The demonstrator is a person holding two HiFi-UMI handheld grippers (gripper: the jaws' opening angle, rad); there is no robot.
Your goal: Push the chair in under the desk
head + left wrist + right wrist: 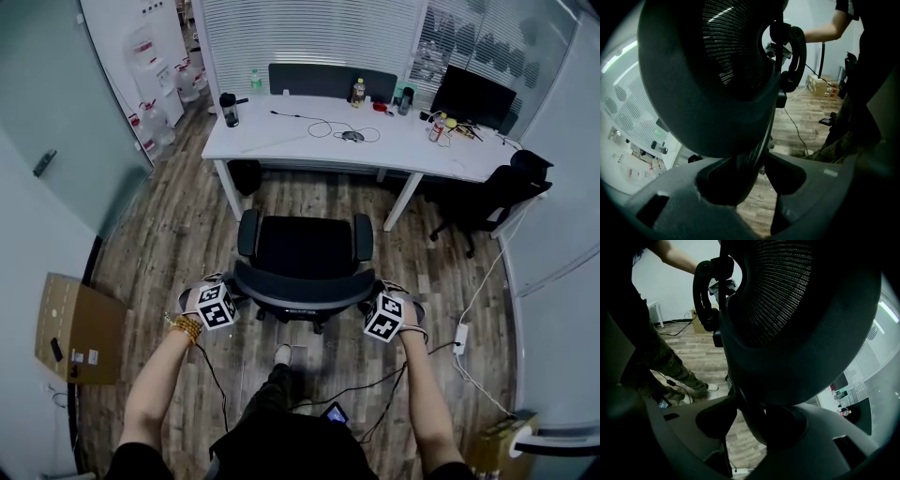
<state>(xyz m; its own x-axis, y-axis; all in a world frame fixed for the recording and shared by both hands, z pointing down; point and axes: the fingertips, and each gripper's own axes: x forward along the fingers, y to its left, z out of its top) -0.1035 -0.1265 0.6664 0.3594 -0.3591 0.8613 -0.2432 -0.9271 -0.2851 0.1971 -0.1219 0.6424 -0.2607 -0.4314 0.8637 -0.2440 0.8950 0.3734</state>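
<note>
Student: Chair (302, 246), position relative to the bench (281, 139)?

Legend: You see the black chair on the wooden floor (178, 244), squarely in front of the white bench, seat toward it and backrest (302, 289) toward you. A strip of floor shows between the seat's front and the bench's near edge. The chair is not yet under the bench.

Student: Claws, state and placement?

Legend: Your left claw (757, 176) pinches the backrest's rim at its left end, and your right claw (754, 420) pinches the same rim at its right end. In each gripper view the dark rim runs down between the two jaws and meets both, with the mesh of the backrest filling the frame above. In the head view both claws point steeply down, with your forearms reaching out on either side.

Student: Surroundings?

Legend: A second chair (487, 202) stands at the bench's right end, partly tucked in. A monitor (472, 97) sits on the bench's far right corner, with bottles and a loose cable (323, 127) spread along the top. A cardboard box (80, 328) lies on the floor well to your left. More cables trail across the floor beside your right arm.
</note>
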